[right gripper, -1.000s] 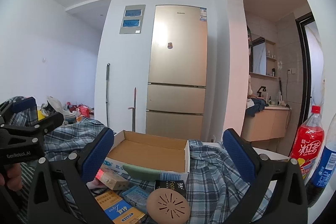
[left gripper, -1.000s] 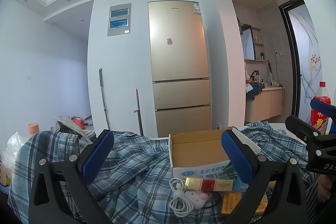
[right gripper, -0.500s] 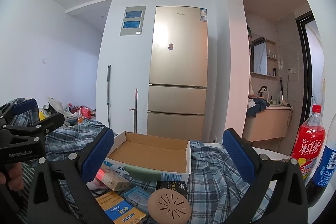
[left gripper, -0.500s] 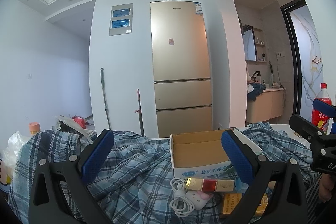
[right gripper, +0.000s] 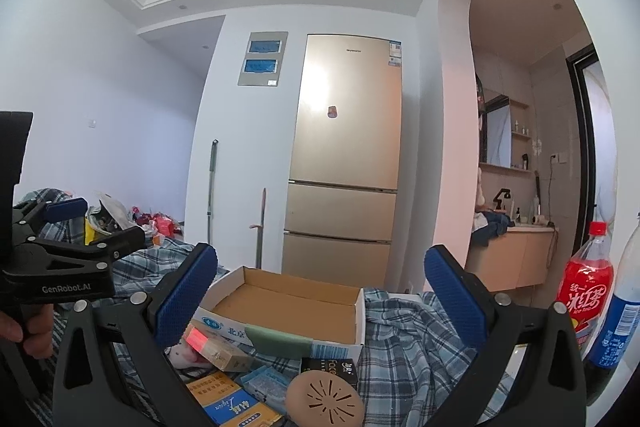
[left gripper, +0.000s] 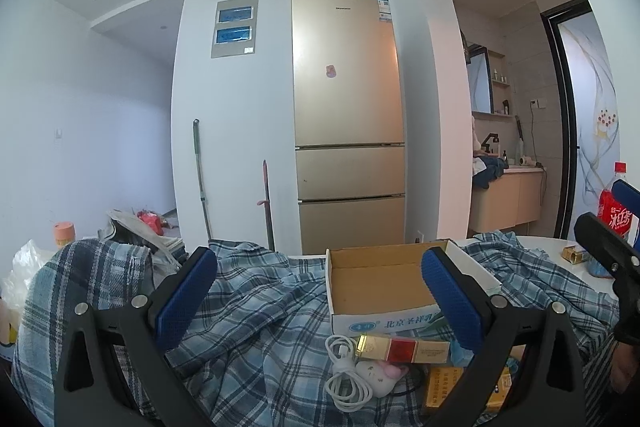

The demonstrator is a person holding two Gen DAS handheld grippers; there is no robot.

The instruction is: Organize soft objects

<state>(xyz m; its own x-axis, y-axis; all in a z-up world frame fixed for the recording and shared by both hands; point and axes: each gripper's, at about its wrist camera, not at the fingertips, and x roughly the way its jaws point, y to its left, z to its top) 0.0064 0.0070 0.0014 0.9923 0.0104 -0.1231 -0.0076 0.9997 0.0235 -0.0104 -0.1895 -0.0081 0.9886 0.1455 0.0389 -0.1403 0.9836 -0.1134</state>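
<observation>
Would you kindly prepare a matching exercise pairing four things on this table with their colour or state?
Things:
1. cardboard box
2. plaid shirt
3. charger cable
4. soda bottle

Descriptions:
A. white, coiled
B. red label, standing upright
C. open at the top, nothing inside
D. blue checks, spread rumpled over the table

Pairs: 1-C, 2-D, 3-A, 4-B

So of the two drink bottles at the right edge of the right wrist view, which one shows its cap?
The red-labelled bottle: its red cap shows. The blue-labelled bottle beside it runs out of frame.
</observation>
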